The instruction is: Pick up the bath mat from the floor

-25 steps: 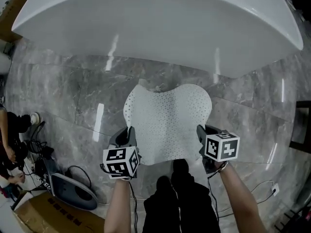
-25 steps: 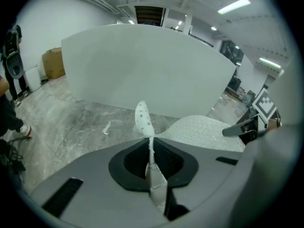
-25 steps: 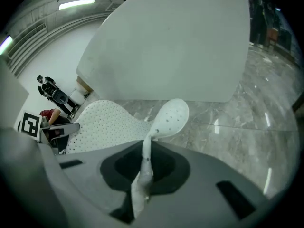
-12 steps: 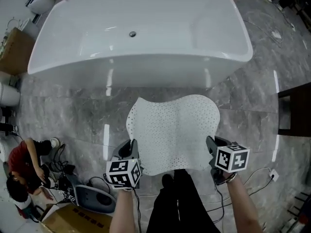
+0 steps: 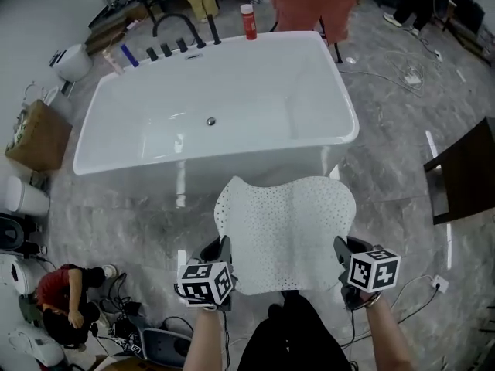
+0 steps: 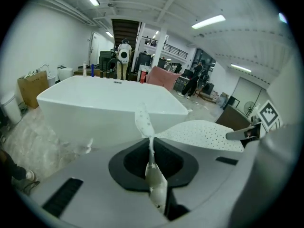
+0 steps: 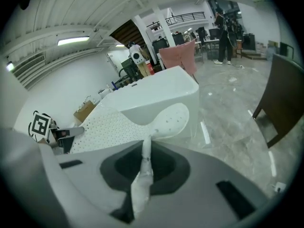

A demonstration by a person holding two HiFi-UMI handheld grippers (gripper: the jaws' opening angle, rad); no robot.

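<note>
Bath mat hangs at lower middle, higher than a second ago, with the tub farther below. Left gripper and right gripper each pinch a near corner. It looks off the floor, so nearly done.

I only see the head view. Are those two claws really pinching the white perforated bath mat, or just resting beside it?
Observer: Pinching. The left gripper view shows the left claw shut on the white perforated bath mat.
Operator: And the other?
Observer: The right gripper view shows the right claw shut on its opposite corner.
Operator: Is it off the floor?
Observer: Yes; the right gripper view shows it in the air before the white bathtub, above the grey marble floor.
</note>
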